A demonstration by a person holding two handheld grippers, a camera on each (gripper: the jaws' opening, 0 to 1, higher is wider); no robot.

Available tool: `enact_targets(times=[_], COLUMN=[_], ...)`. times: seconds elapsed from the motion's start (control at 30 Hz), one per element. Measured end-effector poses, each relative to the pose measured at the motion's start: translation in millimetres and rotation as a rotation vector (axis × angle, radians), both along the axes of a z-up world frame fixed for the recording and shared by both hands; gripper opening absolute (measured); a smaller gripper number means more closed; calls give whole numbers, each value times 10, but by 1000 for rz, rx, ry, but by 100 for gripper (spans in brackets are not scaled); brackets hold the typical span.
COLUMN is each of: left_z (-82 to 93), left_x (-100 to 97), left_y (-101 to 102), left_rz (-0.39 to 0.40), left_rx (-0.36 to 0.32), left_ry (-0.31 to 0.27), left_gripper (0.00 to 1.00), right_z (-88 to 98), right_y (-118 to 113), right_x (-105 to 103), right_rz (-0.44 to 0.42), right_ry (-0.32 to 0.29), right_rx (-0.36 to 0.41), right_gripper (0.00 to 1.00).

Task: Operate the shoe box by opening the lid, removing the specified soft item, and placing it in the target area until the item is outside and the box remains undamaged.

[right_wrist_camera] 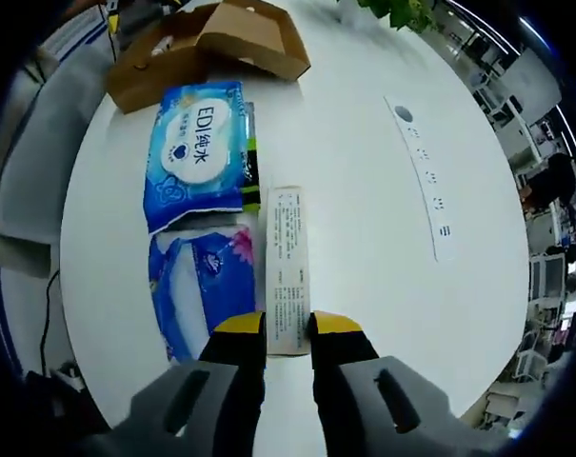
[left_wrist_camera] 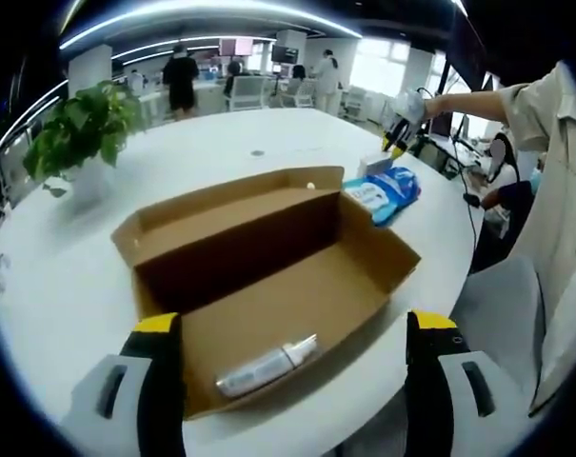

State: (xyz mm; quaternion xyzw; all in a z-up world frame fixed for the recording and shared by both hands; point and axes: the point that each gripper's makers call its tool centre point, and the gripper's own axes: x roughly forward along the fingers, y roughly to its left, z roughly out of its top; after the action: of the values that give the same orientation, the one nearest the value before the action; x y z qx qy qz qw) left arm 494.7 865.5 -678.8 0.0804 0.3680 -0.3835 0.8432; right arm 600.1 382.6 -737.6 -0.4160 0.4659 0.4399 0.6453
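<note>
The left gripper (left_wrist_camera: 292,328) hovered with its jaws spread wide above the near edge of the open shoe box (left_wrist_camera: 268,276) on the white table (left_wrist_camera: 69,295); a white tube (left_wrist_camera: 267,367) lay on the box floor between the jaws. Beyond the box, the right gripper (left_wrist_camera: 398,143) reached over blue wipe packs (left_wrist_camera: 387,193). In the right gripper view, the right gripper (right_wrist_camera: 288,324) had its jaws drawn narrow around the near end of a slim white carton (right_wrist_camera: 288,268), whether gripping it could not be told, with the blue wipe packs (right_wrist_camera: 198,152) lying just left of it and the shoe box (right_wrist_camera: 211,43) farther ahead.
</note>
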Motion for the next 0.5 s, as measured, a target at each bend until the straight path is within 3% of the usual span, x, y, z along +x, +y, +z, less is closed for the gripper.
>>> enact_targets(times=[0.5], left_z=[-24], left_x=[-27], left_y=[26], left_rz=[3], left_rx=[8], left_ry=[8], left_gripper=[100], right_z=[-117], right_y=[-127], right_x=[-31], right_rz=[28], right_ry=[3], right_rx=[-31], right_gripper=[15])
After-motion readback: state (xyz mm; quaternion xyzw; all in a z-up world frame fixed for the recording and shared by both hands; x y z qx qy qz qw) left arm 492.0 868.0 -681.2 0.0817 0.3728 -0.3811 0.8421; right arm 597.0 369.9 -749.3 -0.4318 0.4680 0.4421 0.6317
